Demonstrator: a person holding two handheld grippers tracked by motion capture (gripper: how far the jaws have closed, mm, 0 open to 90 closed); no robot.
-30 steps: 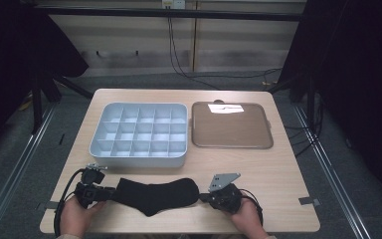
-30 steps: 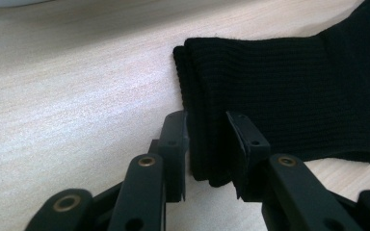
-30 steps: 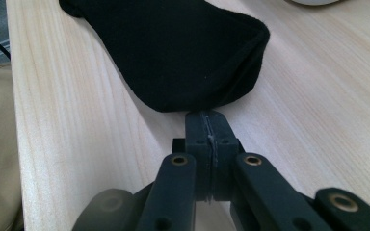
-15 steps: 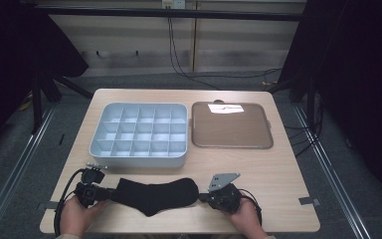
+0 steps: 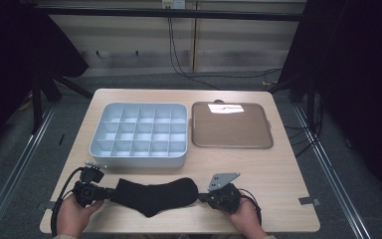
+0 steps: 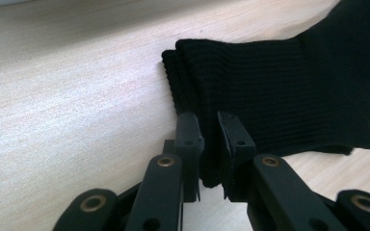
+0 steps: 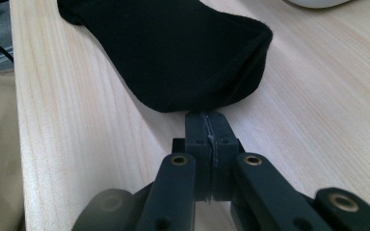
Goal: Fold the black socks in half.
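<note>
Pinching sock (image 5: 155,195) w/ both grippers.

Black left gripper (image 6: 208,126): jaws on brass-riveted links, trailing black cable.

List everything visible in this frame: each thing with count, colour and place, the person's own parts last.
sock: 1, black, near table edge, stretched between the grippers
organiser: 1, pale grey, many compartments, table's left middle
tray: 1, brown, right of organiser
table: 1, light wood
left gripper: 1, black, jaws around the sock's cuff
right gripper: 1, black, jaws closed at the sock's toe
hands: 2, bottom edge, one per gripper
</note>
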